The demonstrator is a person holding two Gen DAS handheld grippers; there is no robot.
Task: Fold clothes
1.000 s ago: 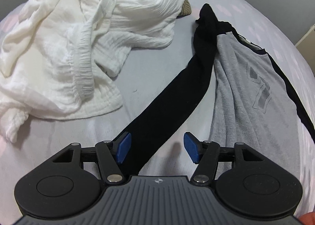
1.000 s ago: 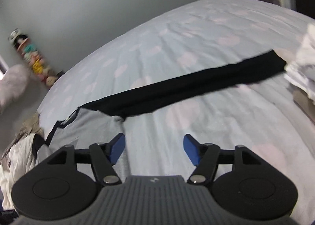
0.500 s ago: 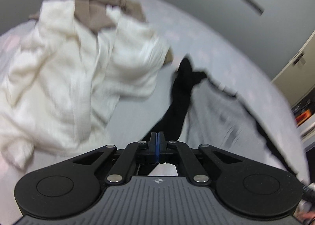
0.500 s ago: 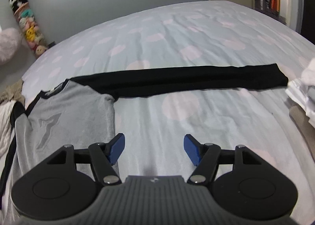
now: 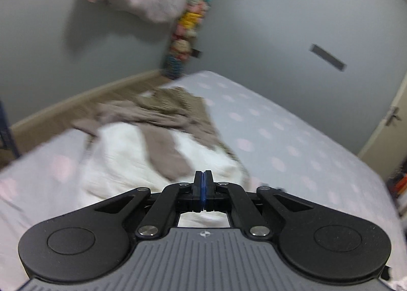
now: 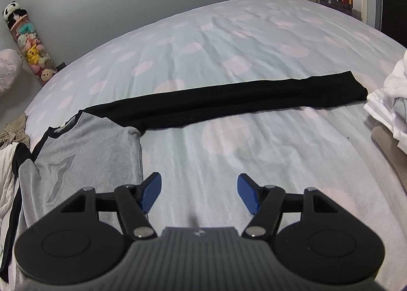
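Right gripper (image 6: 199, 194) is nearest in its own view, blue pads spread wide with nothing between them, hovering over the spotted bed sheet (image 6: 229, 44). Its left pad sits right at the near edge of the grey shirt (image 6: 84, 153), which lies flat at the near left with a faint logo on the chest. The shirt's black sleeve (image 6: 229, 101) stretches out straight to the right across the middle of the bed, ending near a pile of white cloth (image 6: 391, 92) at the right edge. Far left by the wall there's a tall tube of plush toys (image 6: 30, 46). Over on the left wrist view, the left gripper (image 5: 203, 189) has its pads pressed tight together; I can't tell if any fabric is pinched in there, no shirt shows in that view. Just beyond it is a rumpled white garment (image 5: 127, 153) with a brown garment (image 5: 162, 118) lying over its far side, all a bit blurry. Past that, grey wall and the same toy tube (image 5: 190, 23) in the corner.
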